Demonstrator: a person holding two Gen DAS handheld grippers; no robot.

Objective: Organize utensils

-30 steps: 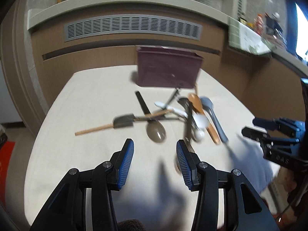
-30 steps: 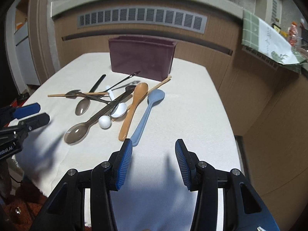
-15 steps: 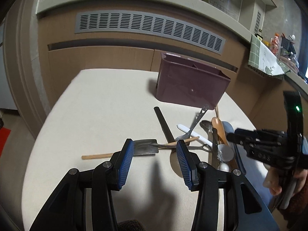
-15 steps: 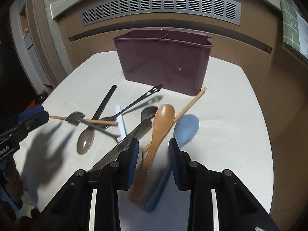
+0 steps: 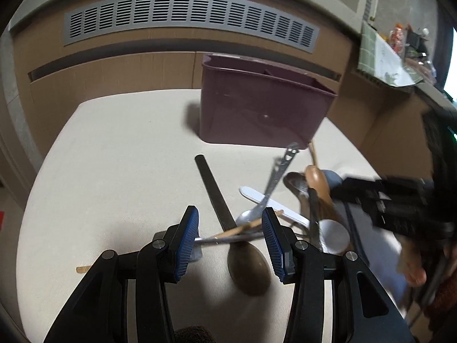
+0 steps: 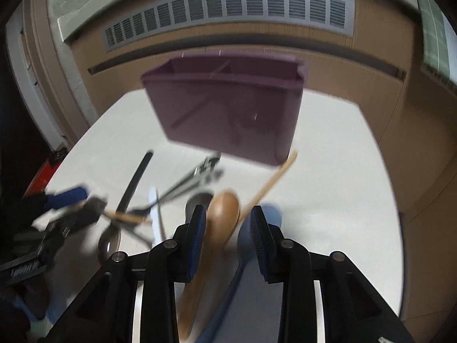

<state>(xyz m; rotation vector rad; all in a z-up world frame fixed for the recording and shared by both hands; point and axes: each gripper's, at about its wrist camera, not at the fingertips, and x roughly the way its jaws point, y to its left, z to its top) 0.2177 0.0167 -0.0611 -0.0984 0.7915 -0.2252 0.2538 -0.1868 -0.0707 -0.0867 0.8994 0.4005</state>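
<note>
Purple bin (image 6: 228, 114) stands blurred at the counter's (image 5: 114, 157) far side, with the utensil pile (image 5: 271, 208) near it. Left hand-held gripper (image 5: 230, 235) stands spread over a wooden stick (image 5: 237, 228) and dark spoon (image 5: 248, 268). Right hand-held gripper (image 6: 228, 228), which narrowed a moment ago and has since held, straddles the wooden spoon (image 6: 220, 214) without clearly pinching; the spoon's handle end is hidden.

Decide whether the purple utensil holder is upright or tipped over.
Upright. The purple utensil holder stands on its base on the table, open top facing up, inner divider visible; utensils lie outside it.
</note>
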